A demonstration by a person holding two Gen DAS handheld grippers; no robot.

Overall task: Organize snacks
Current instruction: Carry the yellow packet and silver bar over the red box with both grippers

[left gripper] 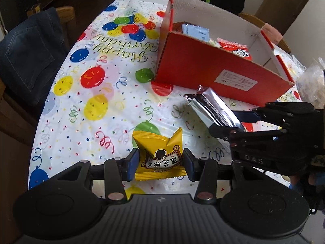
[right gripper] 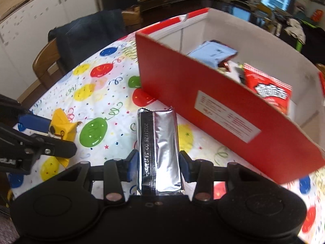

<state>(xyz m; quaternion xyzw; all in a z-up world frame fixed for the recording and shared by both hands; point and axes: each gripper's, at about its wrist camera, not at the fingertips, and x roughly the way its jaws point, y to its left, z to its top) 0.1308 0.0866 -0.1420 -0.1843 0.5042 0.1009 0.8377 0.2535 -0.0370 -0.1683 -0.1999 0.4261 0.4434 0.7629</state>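
Note:
My left gripper (left gripper: 161, 160) is shut on a yellow snack packet (left gripper: 154, 142), its blue pads pressing the packet's two sides just over the balloon tablecloth (left gripper: 91, 105). My right gripper (right gripper: 158, 162) is shut on a long silver foil packet (right gripper: 160, 138), which sticks out forward and is lifted off the cloth. An open red cardboard box (right gripper: 182, 81) stands right behind it, with a light blue packet (right gripper: 213, 52) and a red packet (right gripper: 270, 93) inside. In the left wrist view the silver packet (left gripper: 211, 105) points at the box (left gripper: 203, 69).
A wooden chair draped with a dark denim garment (left gripper: 30, 50) stands at the table's far left edge. A clear bag of pale snacks (left gripper: 312, 81) lies right of the box. Shelves and clutter fill the room behind the table.

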